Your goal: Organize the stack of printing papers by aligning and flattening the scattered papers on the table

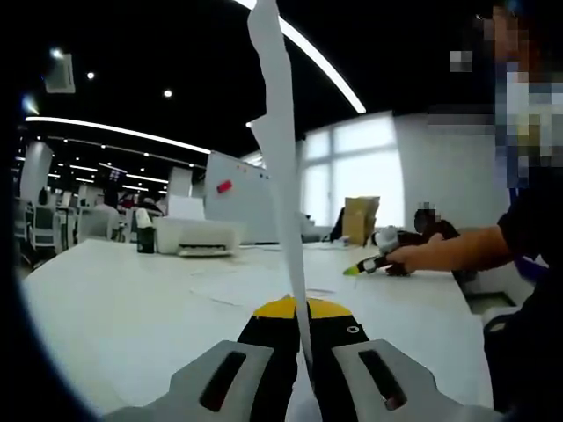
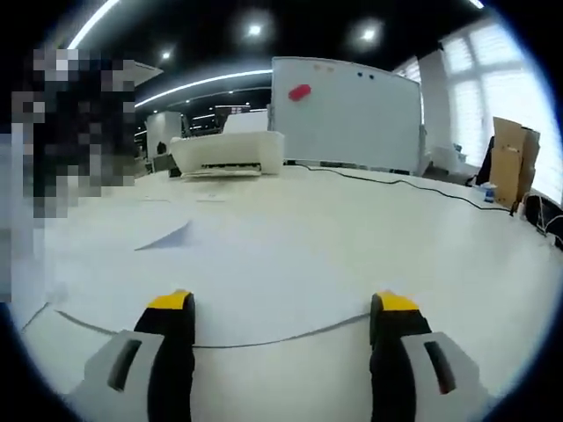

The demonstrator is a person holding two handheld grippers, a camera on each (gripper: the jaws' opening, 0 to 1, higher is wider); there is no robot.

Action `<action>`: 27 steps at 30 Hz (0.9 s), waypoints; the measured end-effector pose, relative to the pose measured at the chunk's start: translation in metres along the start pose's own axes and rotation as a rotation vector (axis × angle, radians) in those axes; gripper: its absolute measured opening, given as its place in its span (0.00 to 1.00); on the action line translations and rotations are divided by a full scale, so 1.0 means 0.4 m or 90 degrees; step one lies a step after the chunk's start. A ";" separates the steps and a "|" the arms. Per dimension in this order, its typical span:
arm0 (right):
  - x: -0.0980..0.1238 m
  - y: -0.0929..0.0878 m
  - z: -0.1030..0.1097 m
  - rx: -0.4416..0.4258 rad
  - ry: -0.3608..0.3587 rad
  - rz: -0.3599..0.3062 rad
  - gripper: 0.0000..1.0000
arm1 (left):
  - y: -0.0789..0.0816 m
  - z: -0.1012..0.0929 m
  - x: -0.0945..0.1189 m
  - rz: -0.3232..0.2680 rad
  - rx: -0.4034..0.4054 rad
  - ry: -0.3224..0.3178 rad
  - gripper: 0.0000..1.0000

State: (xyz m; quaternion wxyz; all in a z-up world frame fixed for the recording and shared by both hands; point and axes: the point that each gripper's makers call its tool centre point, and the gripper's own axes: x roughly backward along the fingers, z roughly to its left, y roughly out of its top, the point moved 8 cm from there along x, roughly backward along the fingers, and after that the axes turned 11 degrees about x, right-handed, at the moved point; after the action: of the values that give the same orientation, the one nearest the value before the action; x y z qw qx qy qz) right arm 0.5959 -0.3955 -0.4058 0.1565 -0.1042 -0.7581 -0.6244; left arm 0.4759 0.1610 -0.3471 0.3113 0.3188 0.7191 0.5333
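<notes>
Left tongs (image 1: 303,338) are clamped on a sheet of paper (image 1: 280,149), which stands edge-on and rises straight up from the jaws toward the ceiling. Right tongs (image 2: 286,321) are apart, jaws wide, hovering low over the worktop (image 2: 352,237) with nothing between them.

More paper lies flat on the worktop: one loose sheet (image 2: 167,236) with a lifted corner sits between the right tongs and the printer (image 2: 230,151), and a curved paper edge (image 2: 264,338) runs just in front of the right jaws. Faint flat sheets (image 1: 237,286) also lie between the left tongs and the printer.

Handling, as judged: paper is light, thin, floppy, and creases easily; the held sheet bends along its length. Best gripped at an edge or corner, light pinch, slid rather than dragged hard.

Pose: left tongs point level across the worktop toward the whiteboard (image 1: 237,198); right tongs are held low and roughly level, aimed toward the printer. A person's forearm (image 1: 449,251) reaches over the worktop, to the right of the held sheet.
</notes>
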 end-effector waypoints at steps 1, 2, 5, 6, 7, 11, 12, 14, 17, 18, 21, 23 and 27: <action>0.000 0.000 0.000 0.000 -0.002 0.000 0.76 | 0.000 0.000 0.000 0.000 0.000 0.000 0.06; 0.000 0.000 0.000 -0.001 -0.004 0.000 0.76 | 0.000 0.000 0.000 0.000 0.000 0.000 0.06; -0.002 0.001 -0.005 0.005 -0.012 -0.002 0.79 | 0.000 0.001 0.000 0.000 0.000 -0.001 0.06; -0.003 0.001 -0.005 0.008 -0.010 -0.004 0.79 | -0.001 0.001 0.000 0.001 -0.001 -0.001 0.06; -0.008 0.000 -0.003 0.000 0.002 -0.004 0.80 | -0.001 0.001 0.000 0.001 -0.001 -0.001 0.06; -0.007 0.005 0.001 0.003 0.007 -0.010 0.83 | -0.003 0.000 -0.002 0.005 -0.005 -0.001 0.06; -0.007 0.006 0.002 0.003 0.008 -0.012 0.82 | -0.003 -0.001 -0.003 0.006 -0.005 -0.001 0.06; -0.007 0.009 0.004 0.003 0.007 -0.015 0.75 | -0.004 0.000 -0.003 0.006 -0.006 -0.001 0.06; -0.003 0.017 0.016 0.005 0.008 -0.022 0.66 | -0.004 -0.006 -0.004 0.006 -0.006 -0.001 0.06; 0.000 0.017 0.018 0.005 0.009 -0.022 0.65 | -0.004 -0.007 -0.004 0.006 -0.006 -0.001 0.06; 0.013 0.021 0.023 0.003 0.012 -0.024 0.61 | -0.004 -0.008 -0.004 0.006 -0.006 -0.001 0.06; 0.012 0.025 0.029 0.003 0.016 -0.023 0.55 | -0.004 -0.008 -0.003 0.005 -0.006 -0.002 0.06; 0.027 0.034 0.053 0.006 0.029 -0.026 0.39 | -0.003 -0.009 -0.003 0.005 -0.006 -0.001 0.06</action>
State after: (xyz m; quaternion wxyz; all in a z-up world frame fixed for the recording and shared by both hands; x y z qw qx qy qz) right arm 0.5886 -0.3726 -0.3930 0.1618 -0.0737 -0.7590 -0.6264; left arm 0.4737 0.1578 -0.3474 0.3117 0.3204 0.7150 0.5376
